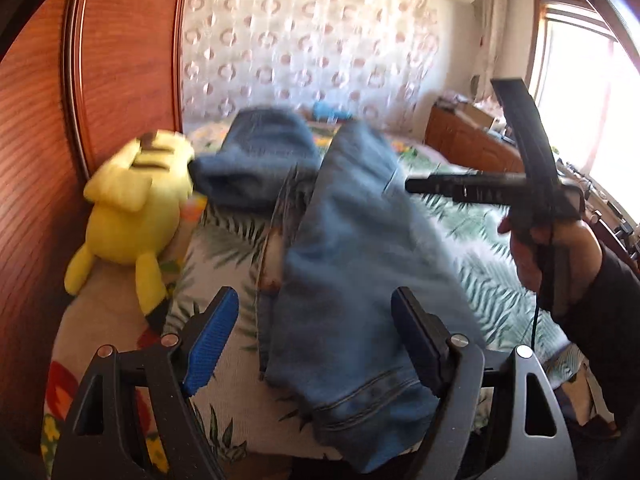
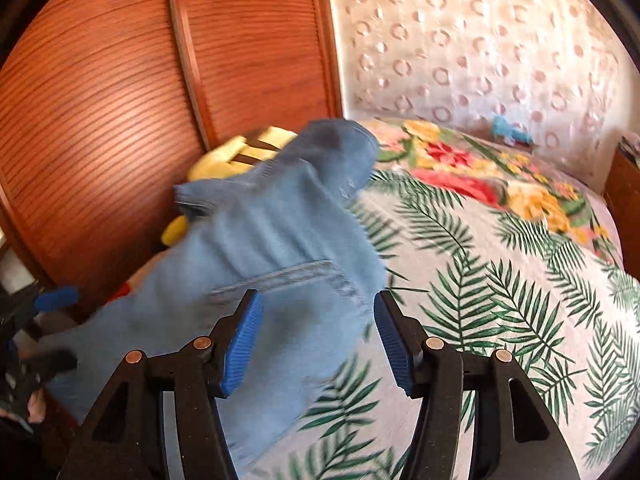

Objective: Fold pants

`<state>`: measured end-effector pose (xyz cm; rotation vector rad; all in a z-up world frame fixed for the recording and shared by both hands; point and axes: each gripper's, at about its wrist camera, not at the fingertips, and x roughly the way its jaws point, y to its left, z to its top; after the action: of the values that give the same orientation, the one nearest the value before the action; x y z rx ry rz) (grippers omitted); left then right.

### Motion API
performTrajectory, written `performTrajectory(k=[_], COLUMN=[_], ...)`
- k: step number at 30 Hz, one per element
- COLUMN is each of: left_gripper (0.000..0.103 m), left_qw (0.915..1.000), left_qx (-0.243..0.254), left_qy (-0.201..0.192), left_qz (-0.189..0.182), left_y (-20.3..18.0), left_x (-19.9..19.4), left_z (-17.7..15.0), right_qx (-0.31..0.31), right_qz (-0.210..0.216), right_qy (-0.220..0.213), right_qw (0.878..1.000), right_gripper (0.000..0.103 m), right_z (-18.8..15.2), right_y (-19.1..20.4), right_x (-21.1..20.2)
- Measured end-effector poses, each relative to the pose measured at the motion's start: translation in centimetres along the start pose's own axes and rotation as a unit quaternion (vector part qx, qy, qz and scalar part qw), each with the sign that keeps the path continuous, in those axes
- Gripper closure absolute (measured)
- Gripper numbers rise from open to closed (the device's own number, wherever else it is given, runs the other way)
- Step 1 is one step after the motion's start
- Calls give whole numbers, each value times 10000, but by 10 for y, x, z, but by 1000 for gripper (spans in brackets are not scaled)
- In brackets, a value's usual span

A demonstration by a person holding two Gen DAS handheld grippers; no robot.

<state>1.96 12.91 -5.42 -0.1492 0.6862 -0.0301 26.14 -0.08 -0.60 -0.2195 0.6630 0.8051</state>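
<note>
Light blue jeans point(image 1: 352, 264) lie as a long strip on the floral bed cover point(image 1: 472, 240), with a darker bunched end point(image 1: 260, 160) at the far side. My left gripper point(image 1: 314, 340) stands open over the near waistband end, its blue pads clear of the cloth on either side. In the right wrist view the jeans point(image 2: 272, 240) stretch away to the left. My right gripper point(image 2: 319, 340) is open above the edge by a back pocket point(image 2: 296, 276), pads not pressing. A person's hand point(image 1: 560, 252) carries the right tool.
A yellow plush toy point(image 1: 136, 208) sits against the wooden wardrobe point(image 1: 100, 60), touching the jeans' far end. A padded headboard point(image 1: 300, 40) stands behind, a wooden cabinet point(image 1: 468, 140) and a window at the right. The bed cover point(image 2: 500, 280) spreads to the right of the jeans.
</note>
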Motion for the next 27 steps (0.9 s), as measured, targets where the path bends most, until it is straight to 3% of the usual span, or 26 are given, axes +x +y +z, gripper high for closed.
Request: performTrajectory(k=[4,9,11,13,17,19,20,24,25,27], left_gripper=[33,33,33,24,23,31,35,50,60,70], left_qw=[9997,9994,9989,9983,9960,9940,9928,9930,9932,9936], left_qx=[-94,-147,-272,-400,-617,-734,-774,-712,-689,-653], left_qy=[191,270,275,296,293,233,216,141,84,33], left_qz=[-94,-136,-259,-316,-570,-773,-888,-935,-931,-916], left_y=[5,7,12,15,22,24,25,19,18,16], left_x=[8,15,17,20,25,26,28,26,23,19], left_z=[-14,-25,-25,-26,-30,-33,-33,-33,-32,-31], right_qx=[336,745,938,1038,1030,1037,1067,1253,1264,1297], right_qz=[90,390,568,676,754,820,963,1094,1097,1147], right_qy=[206,428,505,534,529,546,574,658,647,572], right_qw=[9992,9955,9927,9909,9904,9897,9880,9839,9838,9832], right_gripper=[37,18,18,18,18,23,36,47,55,73], right_z=[7,13,13,14,13,14,14,13,13,15], right_y=[-8,-23,-30,-31,-41,-41,-39,-39,-41,-43], right_x=[29,60,71,78,92,93,92,87,86,77])
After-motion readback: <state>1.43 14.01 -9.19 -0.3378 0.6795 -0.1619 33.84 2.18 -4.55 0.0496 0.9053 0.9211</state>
